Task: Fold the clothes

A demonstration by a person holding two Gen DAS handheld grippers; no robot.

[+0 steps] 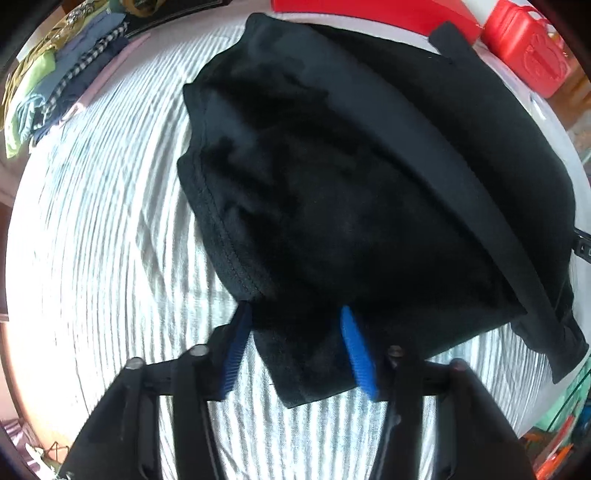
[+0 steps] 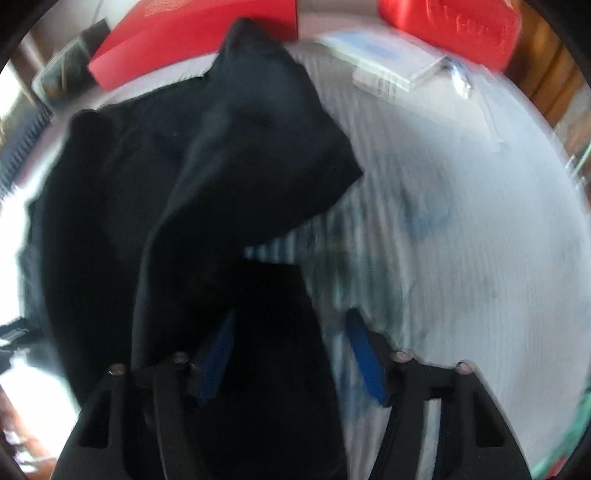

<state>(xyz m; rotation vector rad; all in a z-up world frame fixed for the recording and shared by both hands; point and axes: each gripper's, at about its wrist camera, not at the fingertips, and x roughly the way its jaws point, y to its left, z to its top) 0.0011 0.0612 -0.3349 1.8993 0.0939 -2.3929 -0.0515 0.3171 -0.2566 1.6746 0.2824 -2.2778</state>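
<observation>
- The black garment [image 1: 369,177] lies bunched on the striped sheet [image 1: 110,229]; all places here are taken from that garment
- left gripper [image 1: 295,332] at its near corner; jaws spread, cloth between the blue pads [image 1: 356,350], not pinched
- right gripper [image 2: 291,350], blurred; jaws spread, dark cloth between them, no squeeze visible
- red box [image 2: 184,40] beyond its far edge; pile of folded clothes [image 1: 55,85] well off to its far left

The right wrist view is smeared by motion blur, so the papers [image 2: 397,70] at the far side are unreadable. The black garment [image 2: 155,206] hides the left blue pad's [image 2: 218,354] tip, so contact cannot be judged. In the left wrist view, the red box [image 1: 376,14] is cut off by the top edge, and the garment [image 1: 351,192] covers much of the striped bed [image 1: 110,229].
</observation>
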